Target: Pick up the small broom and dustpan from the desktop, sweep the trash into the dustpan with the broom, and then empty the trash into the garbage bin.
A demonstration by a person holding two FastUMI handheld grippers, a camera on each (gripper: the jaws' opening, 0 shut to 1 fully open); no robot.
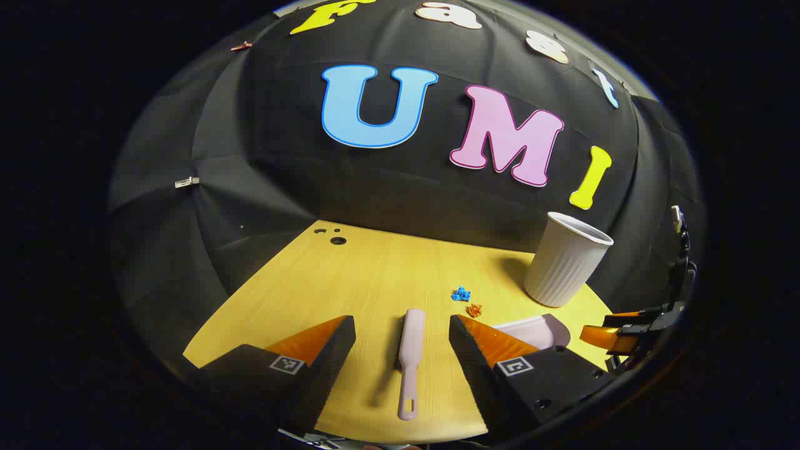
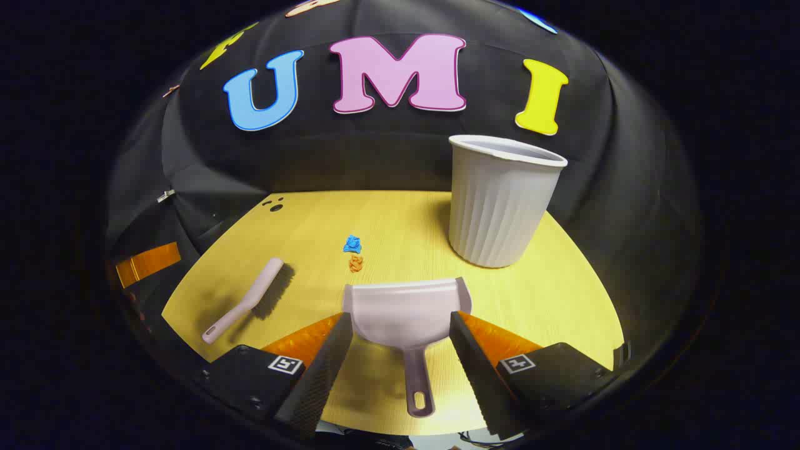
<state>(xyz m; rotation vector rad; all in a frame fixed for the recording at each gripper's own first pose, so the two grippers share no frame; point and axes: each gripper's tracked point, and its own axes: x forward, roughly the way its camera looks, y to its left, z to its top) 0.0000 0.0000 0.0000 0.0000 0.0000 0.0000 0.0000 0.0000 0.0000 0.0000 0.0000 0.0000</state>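
broom [image 1: 410,350] lengthwise between spread fingers [image 1: 334,350], handle nearest camera

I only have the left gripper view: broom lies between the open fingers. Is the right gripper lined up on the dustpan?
Observer: Yes. In the right gripper view the dustpan lies between the right gripper fingers, jaws open, not gripping.
Operator: Which way does its handle point?
Observer: Toward the gripper, with the pan's open edge facing the trash.
Operator: How does the trash sit from there?
Observer: The blue scrap and orange scrap lie just beyond the dustpan, with the bin upright to their right.
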